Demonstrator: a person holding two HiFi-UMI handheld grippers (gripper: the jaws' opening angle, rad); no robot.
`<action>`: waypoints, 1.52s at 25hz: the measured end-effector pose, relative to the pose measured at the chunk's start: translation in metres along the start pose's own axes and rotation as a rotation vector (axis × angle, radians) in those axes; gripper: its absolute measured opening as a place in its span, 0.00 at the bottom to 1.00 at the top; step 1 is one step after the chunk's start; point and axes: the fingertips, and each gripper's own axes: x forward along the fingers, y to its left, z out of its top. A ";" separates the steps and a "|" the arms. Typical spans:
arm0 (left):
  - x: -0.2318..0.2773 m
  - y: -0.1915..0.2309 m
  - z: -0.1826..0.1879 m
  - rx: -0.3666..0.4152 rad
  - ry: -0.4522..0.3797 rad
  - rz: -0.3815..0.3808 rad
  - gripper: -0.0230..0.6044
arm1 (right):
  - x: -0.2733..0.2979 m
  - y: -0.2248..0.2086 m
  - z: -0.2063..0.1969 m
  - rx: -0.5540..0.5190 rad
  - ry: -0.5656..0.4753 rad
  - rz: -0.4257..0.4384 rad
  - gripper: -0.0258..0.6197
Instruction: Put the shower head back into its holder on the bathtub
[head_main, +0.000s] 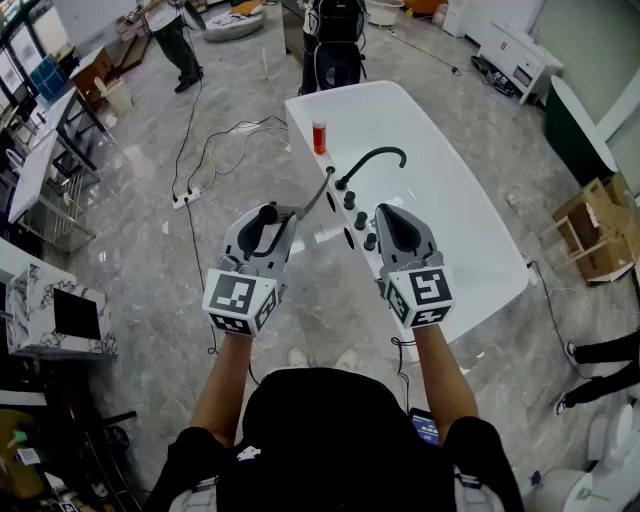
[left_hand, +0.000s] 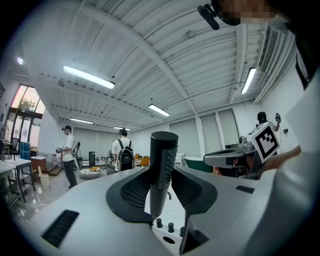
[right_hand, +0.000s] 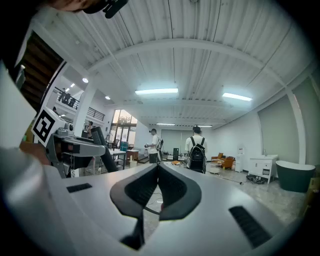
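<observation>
On the floor to the left of the tub (head_main: 470, 235) lies a white cable (head_main: 205, 165) with a power strip, and a person (head_main: 178, 40) stands well beyond it, past the tub's far end. The left gripper (head_main: 264, 222) is held level just left of the tub's near left edge. Its jaws are clamped on the dark shower head (left_hand: 163, 165), which stands upright between the pads with its top above the fingertips. The shower head is off the tub, held in the air beside the deck. From it a thin hose (head_main: 316, 196) runs up and right to the tub's deck, ending near the foot of the spout (head_main: 378, 156). A red can (head_main: 319, 137) stands on the tub's left rim, farther along than the spout. The black spout curves over the basin, and a row of black knobs (head_main: 361, 220) sits on the deck nearer the person, between the two grippers. The right gripper (head_main: 392, 222) hovers level over the tub's near end, just right of the knobs, with its jaws together at the tips and nothing between them. A cardboard box (head_main: 598, 235) lies on the floor well to the right of the tub.
</observation>
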 end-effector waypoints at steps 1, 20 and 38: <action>0.001 -0.001 0.001 0.000 0.000 0.001 0.27 | 0.000 -0.001 0.000 0.001 0.000 0.000 0.07; 0.021 -0.033 -0.003 -0.007 -0.012 0.017 0.27 | -0.017 -0.032 -0.014 0.021 -0.004 0.029 0.07; 0.071 -0.025 -0.011 -0.013 -0.015 0.022 0.27 | 0.025 -0.069 -0.038 0.001 0.038 0.046 0.07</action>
